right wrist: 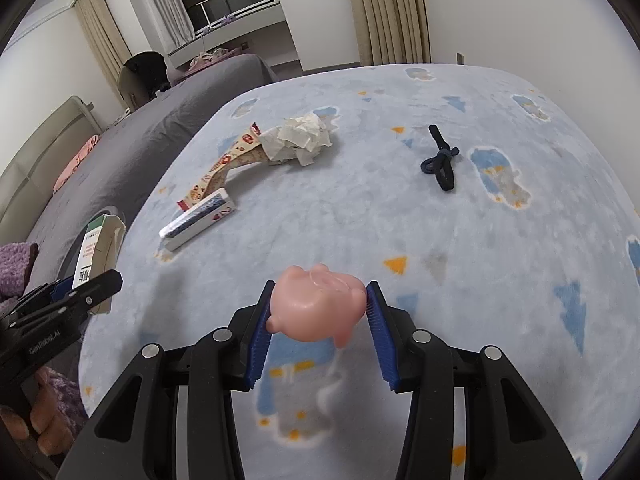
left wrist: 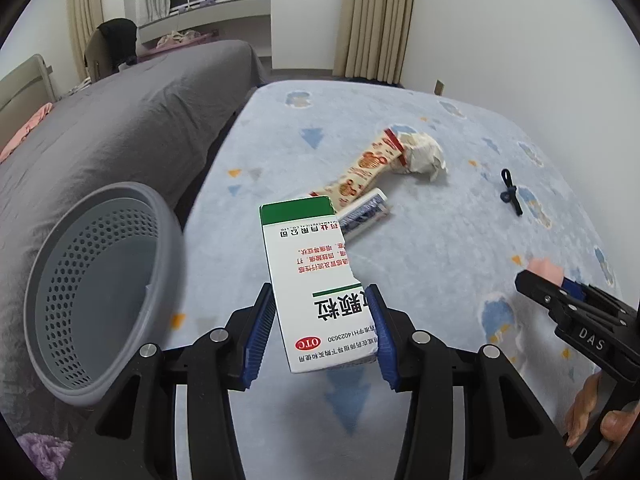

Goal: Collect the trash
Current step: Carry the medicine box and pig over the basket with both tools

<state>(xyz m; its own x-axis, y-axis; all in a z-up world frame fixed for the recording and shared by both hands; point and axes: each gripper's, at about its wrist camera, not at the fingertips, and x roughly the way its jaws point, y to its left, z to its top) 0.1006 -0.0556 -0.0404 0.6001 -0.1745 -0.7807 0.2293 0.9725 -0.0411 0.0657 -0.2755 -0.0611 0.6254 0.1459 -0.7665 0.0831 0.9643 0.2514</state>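
Note:
My left gripper (left wrist: 319,292) is shut on a white and green medicine box (left wrist: 304,256), lifted above the light blue blanket (left wrist: 440,260). A grey perforated basket (left wrist: 168,216) stands just left of it. My right gripper (right wrist: 320,292) is shut on a pink toy pig (right wrist: 316,304) over the blanket. Further back lie a snack wrapper (right wrist: 228,164), a crumpled tissue (right wrist: 300,136) and a card pack (right wrist: 200,220). In the right wrist view the left gripper (right wrist: 104,280) with the box (right wrist: 94,240) is at the left edge.
A black hair tie (right wrist: 440,164) lies on the blanket at the back right. A grey-covered bed (left wrist: 120,120) runs along the left, behind the basket. Purple fabric (right wrist: 16,268) sits at the left edge. A person's hand (left wrist: 592,412) grips the right tool.

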